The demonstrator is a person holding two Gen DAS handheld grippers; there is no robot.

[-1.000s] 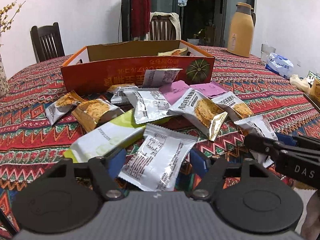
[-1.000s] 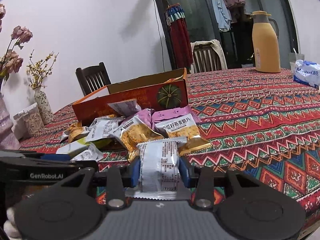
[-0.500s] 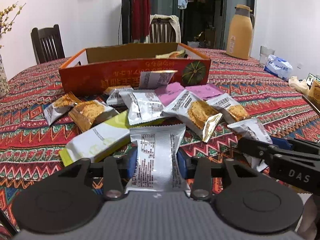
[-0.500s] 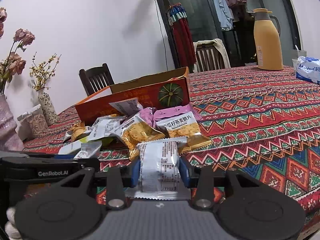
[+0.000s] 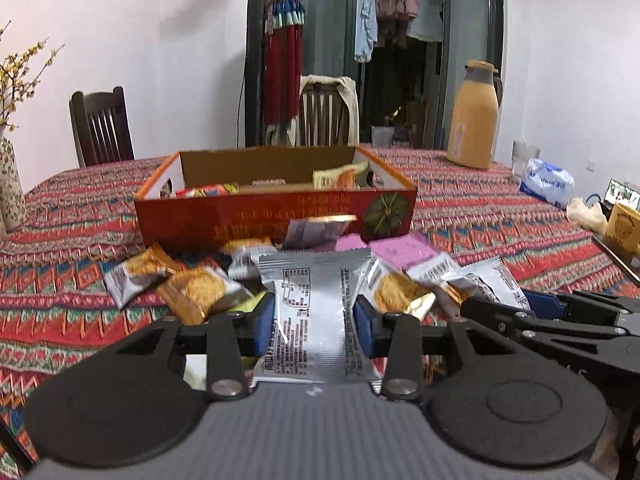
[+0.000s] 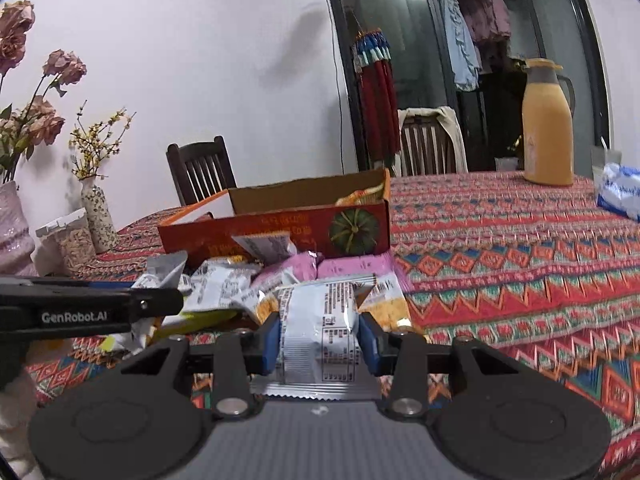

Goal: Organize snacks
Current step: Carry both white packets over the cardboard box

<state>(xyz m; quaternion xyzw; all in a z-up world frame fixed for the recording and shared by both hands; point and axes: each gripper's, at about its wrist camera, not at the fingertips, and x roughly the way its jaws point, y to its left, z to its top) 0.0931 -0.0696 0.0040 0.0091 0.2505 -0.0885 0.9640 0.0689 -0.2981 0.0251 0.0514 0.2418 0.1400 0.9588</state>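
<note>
Since a second ago the left gripper [image 5: 314, 318] has closed on a silver foil snack packet with black print [image 5: 310, 312] and raised it off the heap — the open orange-red cardboard box [image 5: 276, 216] now shows its inside, where a few wrappers lie. The blue pads [image 5: 264, 320] press the packet's two long sides, and its top edge stands in front of the box's front wall.

On the red zigzag-patterned tablecloth [image 5: 60, 304], left of the held packet, lie two golden biscuit packets [image 5: 196, 294]; right of it lie pink wrappers [image 5: 400, 250] and more silver-and-gold packets, all heaped against the box's front wall. At the far right of the left view the right gripper's black body reaches in.

The right gripper [image 6: 320, 338] remains clamped on a white-and-silver printed snack packet [image 6: 320, 334], held upright just short of the pile. Beyond the box, towards the tabletop's far right edge, stand a tall yellow thermos jug [image 6: 546, 128] and a blue-and-white plastic bag [image 6: 620, 192].
</note>
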